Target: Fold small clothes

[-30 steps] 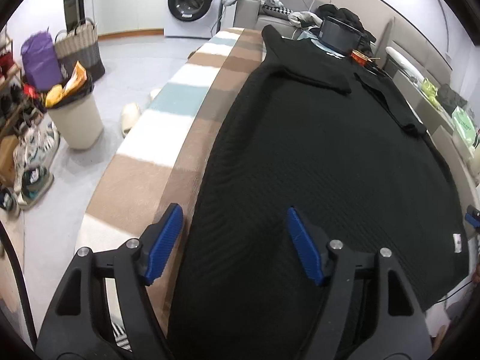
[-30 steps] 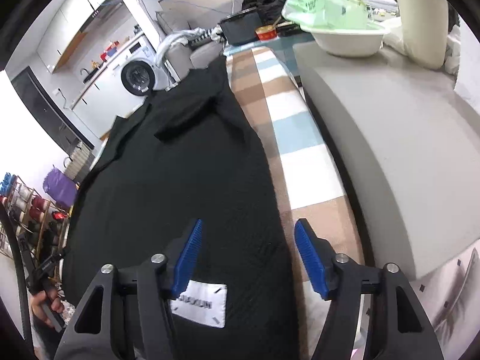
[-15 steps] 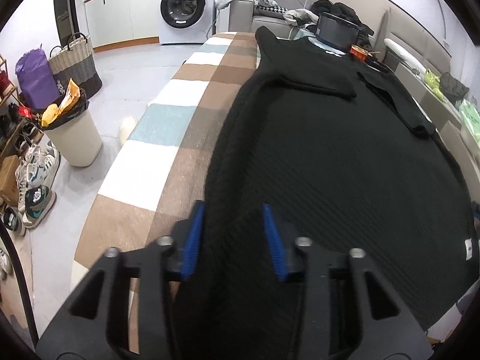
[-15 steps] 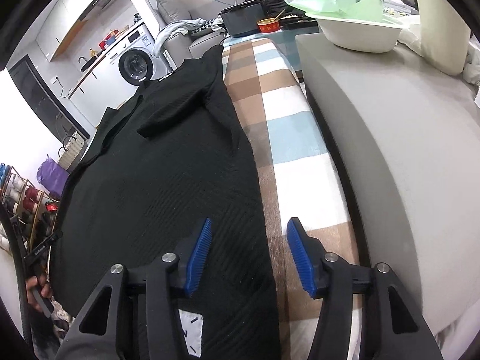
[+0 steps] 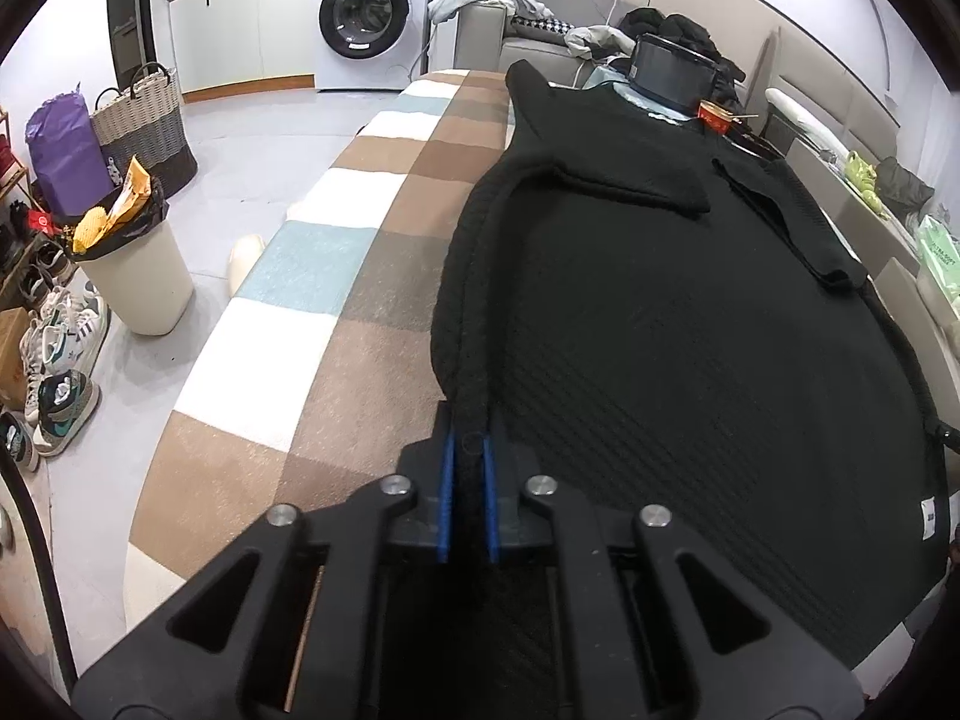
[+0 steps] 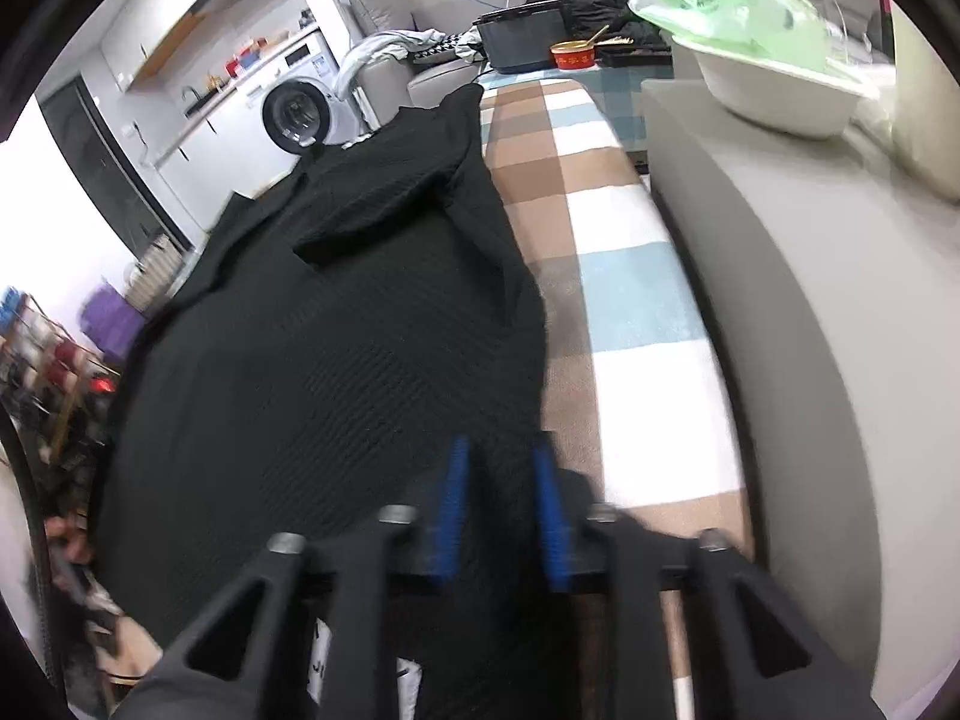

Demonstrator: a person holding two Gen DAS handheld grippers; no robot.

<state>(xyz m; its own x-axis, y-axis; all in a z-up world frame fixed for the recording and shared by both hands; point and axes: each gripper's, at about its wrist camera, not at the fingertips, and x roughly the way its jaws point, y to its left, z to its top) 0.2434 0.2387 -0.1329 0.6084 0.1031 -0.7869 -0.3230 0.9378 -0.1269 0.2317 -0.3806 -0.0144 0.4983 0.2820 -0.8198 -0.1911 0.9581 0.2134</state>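
Note:
A black knitted sweater (image 5: pixel 660 330) lies spread flat on a checked brown, white and blue cloth (image 5: pixel 336 276), sleeves folded in at the far end. My left gripper (image 5: pixel 467 450) is shut on the sweater's near left hem edge, which rises as a ridge between the blue pads. In the right wrist view the sweater (image 6: pixel 336 348) fills the left and middle. My right gripper (image 6: pixel 498 462) sits at its near right hem corner, pads narrowed with black fabric between them and a small gap left; the view is blurred.
A grey sofa edge (image 6: pixel 780 312) runs along the right, with a white bowl and green bag (image 6: pixel 774 78) on it. A bin (image 5: pixel 138 276), shoes (image 5: pixel 60 372) and baskets stand on the floor at left. A washing machine (image 5: pixel 366 18) is at the back.
Both grippers closed from wide open. The left one has pinched the sweater's left hem edge and lifted it. The right one has narrowed around the right hem corner.

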